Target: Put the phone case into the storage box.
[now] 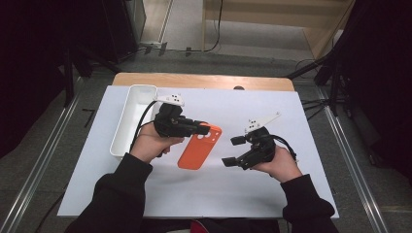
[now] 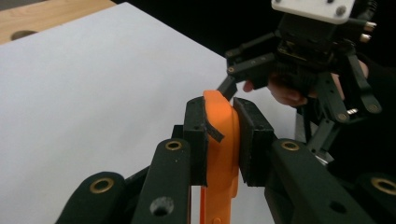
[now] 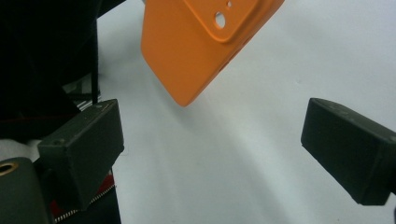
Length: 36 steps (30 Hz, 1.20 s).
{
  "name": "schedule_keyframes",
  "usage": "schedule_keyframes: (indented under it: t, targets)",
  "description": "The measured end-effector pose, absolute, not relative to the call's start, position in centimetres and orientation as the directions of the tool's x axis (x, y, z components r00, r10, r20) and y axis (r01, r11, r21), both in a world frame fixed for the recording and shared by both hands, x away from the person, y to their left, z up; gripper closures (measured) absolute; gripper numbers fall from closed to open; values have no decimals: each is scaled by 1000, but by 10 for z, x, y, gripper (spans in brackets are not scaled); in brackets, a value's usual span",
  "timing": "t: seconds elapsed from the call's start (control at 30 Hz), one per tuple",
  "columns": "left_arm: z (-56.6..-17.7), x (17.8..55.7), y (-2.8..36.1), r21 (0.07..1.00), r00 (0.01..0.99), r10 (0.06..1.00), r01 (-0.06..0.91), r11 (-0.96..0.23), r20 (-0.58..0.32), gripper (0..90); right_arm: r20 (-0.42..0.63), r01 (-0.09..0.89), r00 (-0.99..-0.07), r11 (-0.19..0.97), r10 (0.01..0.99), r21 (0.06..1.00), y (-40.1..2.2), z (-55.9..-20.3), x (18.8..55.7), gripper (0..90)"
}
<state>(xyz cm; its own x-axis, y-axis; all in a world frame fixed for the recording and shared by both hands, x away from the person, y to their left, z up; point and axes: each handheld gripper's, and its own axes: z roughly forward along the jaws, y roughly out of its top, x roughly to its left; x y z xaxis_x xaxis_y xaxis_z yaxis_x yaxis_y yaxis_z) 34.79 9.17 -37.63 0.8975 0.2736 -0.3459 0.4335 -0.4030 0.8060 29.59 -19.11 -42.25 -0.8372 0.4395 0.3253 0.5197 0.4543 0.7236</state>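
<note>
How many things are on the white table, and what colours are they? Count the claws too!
Orange phone case: 1, pinched in the left claw
White tray: 1
Black claws: 2, the left claw and the open right claw
Total: 4

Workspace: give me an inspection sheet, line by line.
Surface: white table top, wooden edge at the far side.
Job's things: orange phone case, one end raised, clamped on its rim.
Clutter: empty white tray at the left.
Grippers: left gripper shut on the phone case; right gripper open, holding nothing, beside the case.
Cables: black cable runs from the left gripper over the tray's rim.
Surroundings: grey floor, metal rails, dark stands.
</note>
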Motion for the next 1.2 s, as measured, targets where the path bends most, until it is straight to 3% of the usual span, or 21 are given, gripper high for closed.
schedule_keyframes:
  t: [0.6, 1.2]
  targets:
    - [-382, 341, 87, 802, 933, 169, 360, -477, -318, 762, 262, 412, -901, 491, 347, 768, -191, -414, 292, 77]
    - [-387, 341, 81, 768, 919, 98, 375, -519, -383, 762, 292, 413, -907, 501, 304, 761, -188, -412, 296, 79]
